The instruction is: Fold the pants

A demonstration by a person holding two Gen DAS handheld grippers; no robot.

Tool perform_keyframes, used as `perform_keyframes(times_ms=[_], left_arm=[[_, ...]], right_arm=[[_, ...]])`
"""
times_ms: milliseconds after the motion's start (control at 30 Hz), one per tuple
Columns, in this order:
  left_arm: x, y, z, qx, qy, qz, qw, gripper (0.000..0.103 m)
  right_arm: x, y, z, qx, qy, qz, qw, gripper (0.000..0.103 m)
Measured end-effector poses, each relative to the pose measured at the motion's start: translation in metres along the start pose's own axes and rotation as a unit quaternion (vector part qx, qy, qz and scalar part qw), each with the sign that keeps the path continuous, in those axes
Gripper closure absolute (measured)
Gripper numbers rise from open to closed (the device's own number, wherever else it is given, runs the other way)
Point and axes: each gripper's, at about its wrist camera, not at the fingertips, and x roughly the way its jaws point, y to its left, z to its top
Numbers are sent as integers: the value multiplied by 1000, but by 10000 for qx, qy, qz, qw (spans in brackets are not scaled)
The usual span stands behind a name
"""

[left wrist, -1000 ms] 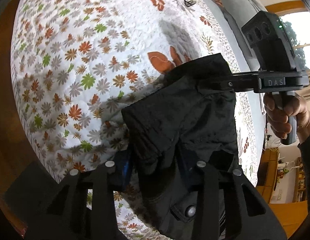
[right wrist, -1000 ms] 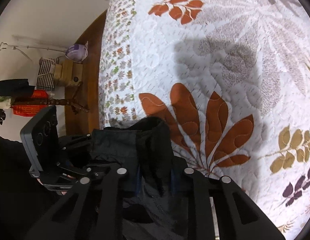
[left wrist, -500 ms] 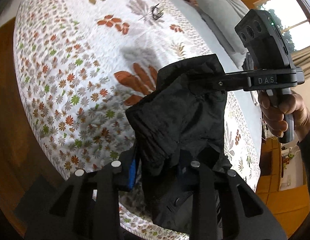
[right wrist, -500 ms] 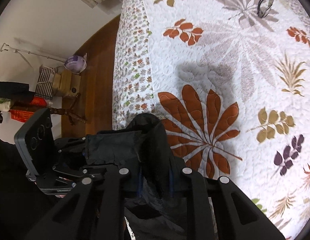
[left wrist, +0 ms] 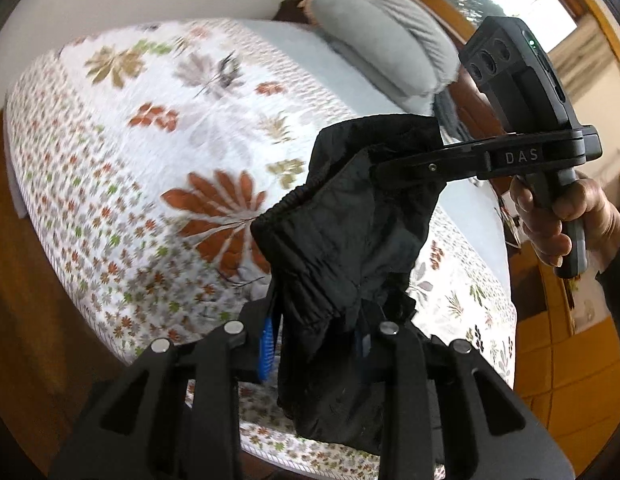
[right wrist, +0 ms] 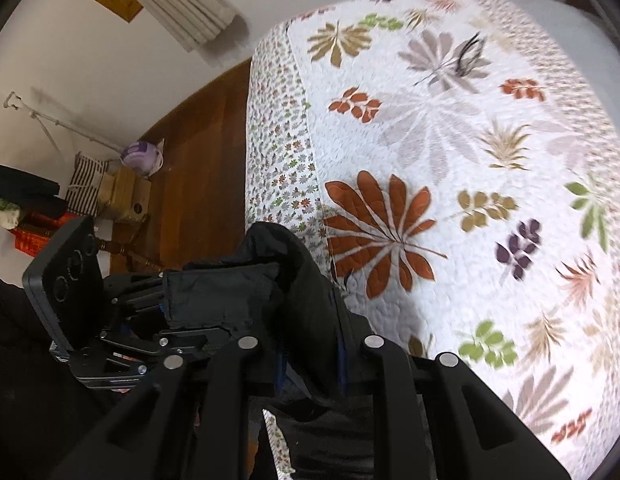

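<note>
Both tongs, the left tongs [left wrist: 314, 344] and the right tongs [right wrist: 310, 364], are closed on the waistband of the black elastic-waist fabric pants [left wrist: 350, 232], which hang above the white leaf-patterned quilted bed [left wrist: 149, 140]; to do it well, I think, hold the waistband level and tight; lower the legs first so they lie flat.

The black pants [left wrist: 350, 240], crumpled with a gathered elastic waistband along the upper left edge, hang in the air above the flowered bedspread [left wrist: 157, 128], bunched and drooping, the lower part dangling down
</note>
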Motion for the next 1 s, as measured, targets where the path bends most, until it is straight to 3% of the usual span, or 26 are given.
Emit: perform_keyframes(times_ms=[500,1000], left_arm=[[-46,-125,-35,1324,-178,-289,9906,77],[-27,-256,-121,2784,101,-196,9602,77]], right_arm=[[-110,27,-128,382,-926,-627,9930,84],[-151,2,-303,656,-1738,-910,9784,84]])
